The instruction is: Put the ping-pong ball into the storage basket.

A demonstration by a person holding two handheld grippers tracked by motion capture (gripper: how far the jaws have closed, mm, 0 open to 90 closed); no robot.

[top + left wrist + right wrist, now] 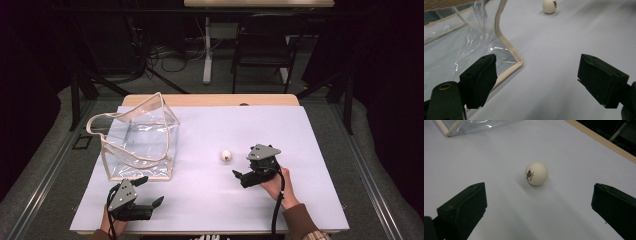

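Your table (pixel 320 200) carried a pale sheet over most of its top, with a strip of bare wood (pixel 210 100) left at the far edge. A ball (pixel 226 155) lay on the sheet just ahead of your right gripper (pixel 239 176), in line with its spread jaws. A clear bag (pixel 140 145) stood on the sheet just beyond your left gripper (pixel 150 192), its near corner by one jaw.

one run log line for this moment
right gripper: open, facing ball | left gripper: open, near clear bag | ball: on table
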